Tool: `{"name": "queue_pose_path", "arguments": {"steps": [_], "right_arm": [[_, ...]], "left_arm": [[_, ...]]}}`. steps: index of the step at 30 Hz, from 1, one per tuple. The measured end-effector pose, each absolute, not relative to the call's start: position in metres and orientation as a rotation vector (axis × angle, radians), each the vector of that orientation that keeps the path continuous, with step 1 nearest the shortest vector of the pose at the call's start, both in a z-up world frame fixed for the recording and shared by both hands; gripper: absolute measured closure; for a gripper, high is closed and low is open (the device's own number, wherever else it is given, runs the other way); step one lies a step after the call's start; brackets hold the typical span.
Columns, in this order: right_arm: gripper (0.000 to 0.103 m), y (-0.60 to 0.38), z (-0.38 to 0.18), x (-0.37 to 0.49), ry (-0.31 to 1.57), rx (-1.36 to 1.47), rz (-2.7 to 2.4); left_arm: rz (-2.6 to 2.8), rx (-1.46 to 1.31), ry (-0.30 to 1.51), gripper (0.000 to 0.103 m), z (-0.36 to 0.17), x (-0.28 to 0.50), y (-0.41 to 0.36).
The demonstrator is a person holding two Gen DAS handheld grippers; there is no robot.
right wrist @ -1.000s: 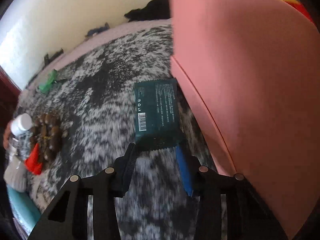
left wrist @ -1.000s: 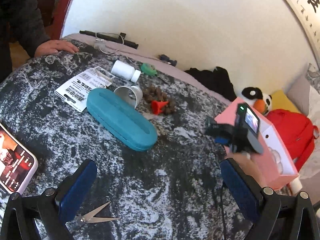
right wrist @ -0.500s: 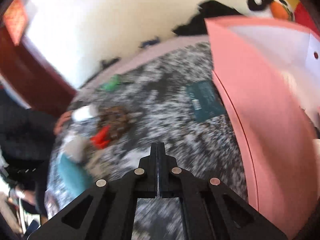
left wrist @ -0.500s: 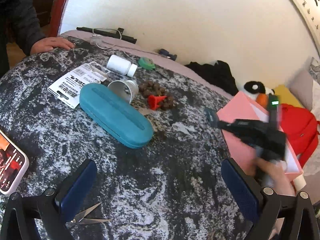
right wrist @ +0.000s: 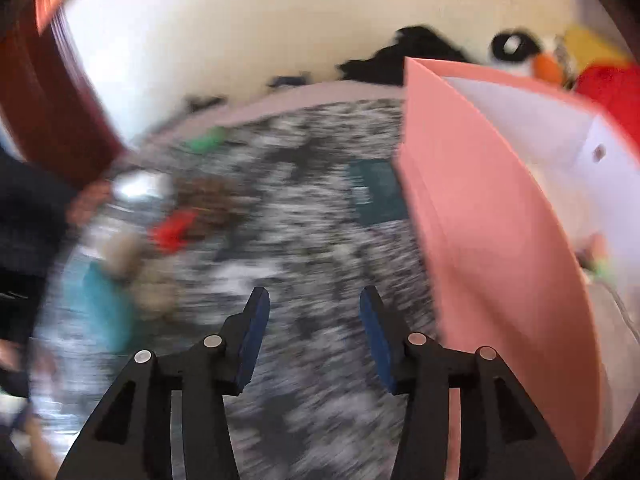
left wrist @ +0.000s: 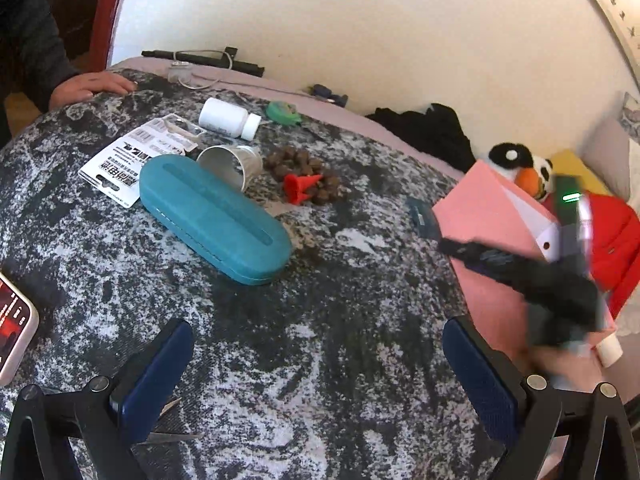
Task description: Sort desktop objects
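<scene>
Two grippers are in view, both with nothing between their fingers. Left gripper (left wrist: 316, 364) stands with its blue-padded jaws spread wide over the mottled grey-and-white tabletop (left wrist: 340, 320), at the bottom of the left wrist view. Right gripper (right wrist: 314, 320) shows its jaws parted, having just been opening, with only blurred tabletop between the pads; in the left wrist view it appears as a dark blurred shape at centre right, across the front of the pink cardboard box (left wrist: 492, 216).

Dark green flat packet (right wrist: 376, 192) lies flat on the tabletop in the centre of the right wrist view, touching or just beside the box's near wall, its long axis running up and down the frame; well apart from the right gripper.

Teal oblong hard case (left wrist: 212, 212) lies left of centre in the left wrist view, its long axis running from upper left to lower right. Just beyond it, a metal cup (left wrist: 232, 164) lies on its side, mouth towards the lower left. White plastic bottle (left wrist: 228, 118) lies on its side, cap pointing right. Red cone (left wrist: 302, 186) rests against a heap of brown pellets (left wrist: 304, 164), tip pointing right. Scissors (left wrist: 172, 420) lie partly hidden behind the left finger at lower left.
</scene>
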State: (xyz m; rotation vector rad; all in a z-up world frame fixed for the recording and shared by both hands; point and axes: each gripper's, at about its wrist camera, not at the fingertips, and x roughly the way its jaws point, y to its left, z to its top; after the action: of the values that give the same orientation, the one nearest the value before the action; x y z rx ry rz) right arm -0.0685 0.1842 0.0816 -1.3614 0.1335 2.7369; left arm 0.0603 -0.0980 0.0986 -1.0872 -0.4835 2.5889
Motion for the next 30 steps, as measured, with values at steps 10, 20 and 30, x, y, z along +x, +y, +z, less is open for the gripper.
{"name": "queue_pose_path", "arguments": {"steps": [10,20,30], "right_arm": [[0.088,0.274,0.046,-0.118,0.071,-1.367,2.501],[0.005,0.273,0.086,-0.182,0.199,-1.329,2.702],[0.031,0.256,0.036,-0.201,0.077,-1.516,2.644]], "left_arm": [[2.603,-1.135,-0.456,0.001,0.089,0.048,-0.093],[2.614,-1.147,-0.416,0.001,0.088,0.046,-0.088],[2.593,-1.178,-0.364,0.001,0.083,0.04,-0.073]]}}
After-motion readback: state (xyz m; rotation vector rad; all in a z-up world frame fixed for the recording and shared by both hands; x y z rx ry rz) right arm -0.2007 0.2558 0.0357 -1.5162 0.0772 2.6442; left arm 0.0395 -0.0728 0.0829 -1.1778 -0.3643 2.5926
